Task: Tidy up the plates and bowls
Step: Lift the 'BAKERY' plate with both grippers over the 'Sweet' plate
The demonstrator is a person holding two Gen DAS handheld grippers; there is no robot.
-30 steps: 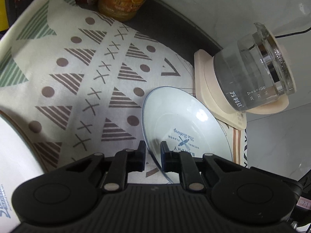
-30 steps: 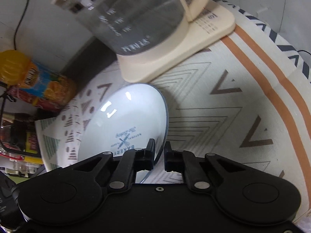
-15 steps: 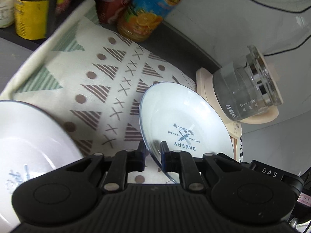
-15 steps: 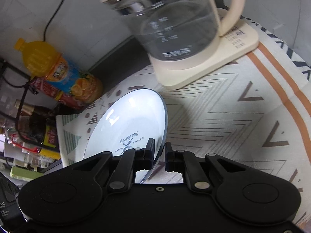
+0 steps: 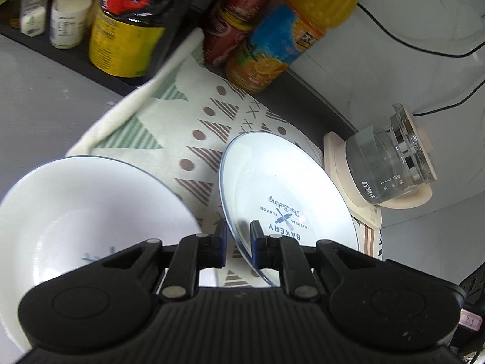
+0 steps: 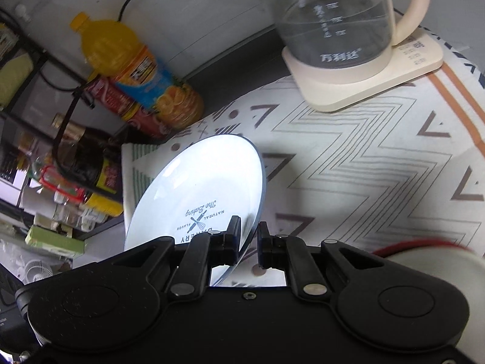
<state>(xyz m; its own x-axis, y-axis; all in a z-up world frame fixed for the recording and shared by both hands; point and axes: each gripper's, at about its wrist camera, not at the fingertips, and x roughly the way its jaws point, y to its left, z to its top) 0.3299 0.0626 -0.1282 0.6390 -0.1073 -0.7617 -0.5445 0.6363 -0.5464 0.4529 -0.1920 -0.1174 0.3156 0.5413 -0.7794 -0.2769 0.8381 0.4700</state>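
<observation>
Plate (image 5: 282, 194) with blue rim and "BAKERY" print hangs tilted above the patterned cloth (image 5: 212, 127), carried by both grippers at once. In the left wrist view the left gripper (image 5: 238, 235) has its fingers (image 5: 256, 236) nearly closed on the plate's near rim, one finger on the upper face and the other beneath. In the right wrist view the right gripper (image 6: 248, 236) pinches the opposite edge of the same plate (image 6: 200, 188), its fingers (image 6: 233, 233) almost together with the rim between them. From the left camera, a second white plate (image 5: 85, 212) lies at 9 o'clock of the held one, close beside it on the cloth. A glass kettle (image 5: 391, 166) on its cream base sits at 3 o'clock of the held plate, near the pale wall. An orange juice bottle (image 5: 288, 39) and red cans (image 5: 242, 15) stand at 12 o'clock, at the back edge of the dark surface (image 5: 318, 103). From the right camera, a white object with a red rim (image 6: 430, 261) shows blurred at 4 o'clock; what it is cannot be told.
</observation>
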